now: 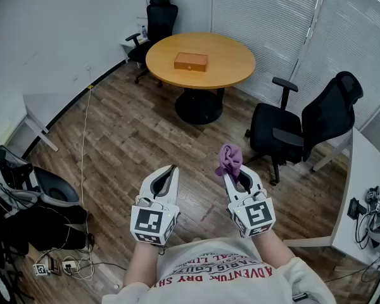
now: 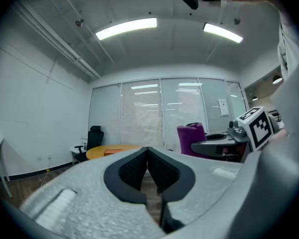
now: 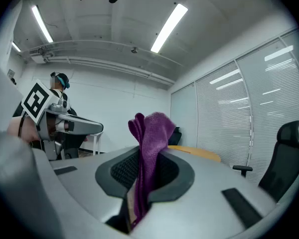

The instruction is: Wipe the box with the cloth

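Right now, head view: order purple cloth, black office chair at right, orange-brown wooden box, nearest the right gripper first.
1. Purple cloth, in its jaws.
2. Black office chair, to its right.
3. Orange-brown wooden box, ahead on round table.

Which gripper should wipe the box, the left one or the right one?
Probably the right. The right gripper is shut on the purple cloth, while the left gripper is shut with nothing in it. Both are about equally far from the box on the round table.

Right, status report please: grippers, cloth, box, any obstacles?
Left gripper shut, empty. Right gripper shut on purple cloth. Box on round table, far ahead. Office chair right of path.
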A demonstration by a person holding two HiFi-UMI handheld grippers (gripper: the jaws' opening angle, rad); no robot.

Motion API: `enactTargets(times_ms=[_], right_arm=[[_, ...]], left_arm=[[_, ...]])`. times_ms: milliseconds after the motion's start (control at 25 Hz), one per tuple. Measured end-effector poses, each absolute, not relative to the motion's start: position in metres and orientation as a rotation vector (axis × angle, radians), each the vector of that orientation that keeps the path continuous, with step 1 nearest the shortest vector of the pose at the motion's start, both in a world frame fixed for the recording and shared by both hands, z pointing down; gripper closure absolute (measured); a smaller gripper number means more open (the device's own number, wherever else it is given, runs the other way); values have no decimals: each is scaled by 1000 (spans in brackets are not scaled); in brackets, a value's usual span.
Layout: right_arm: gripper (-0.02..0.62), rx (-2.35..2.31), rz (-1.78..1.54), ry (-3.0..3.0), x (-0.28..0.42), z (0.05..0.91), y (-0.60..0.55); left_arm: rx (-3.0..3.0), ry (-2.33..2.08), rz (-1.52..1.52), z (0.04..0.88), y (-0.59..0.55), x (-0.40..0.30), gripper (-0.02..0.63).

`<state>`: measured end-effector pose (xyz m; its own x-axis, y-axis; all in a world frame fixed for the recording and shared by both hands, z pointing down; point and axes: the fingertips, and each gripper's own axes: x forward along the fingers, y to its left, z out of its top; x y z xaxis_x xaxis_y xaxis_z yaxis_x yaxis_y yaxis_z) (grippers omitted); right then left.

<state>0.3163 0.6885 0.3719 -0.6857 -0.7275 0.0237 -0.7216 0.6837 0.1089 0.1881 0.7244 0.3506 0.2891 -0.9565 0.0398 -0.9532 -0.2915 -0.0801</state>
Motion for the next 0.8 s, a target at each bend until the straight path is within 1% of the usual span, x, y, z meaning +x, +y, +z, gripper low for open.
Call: enactTargets(times_ms=[360,680,800], right_arm=[[535,1203,-124,-2839,319,372,682],[535,1249,-58,-2835,306,375,673],[535,1253,-42,-2822,298,381,669]], left_arm=[[-2477,1846,-125,351,716,188,597],[-2510,1833,-109,355,707,172,597],[-2541,1794,-146,367,705,169,597]])
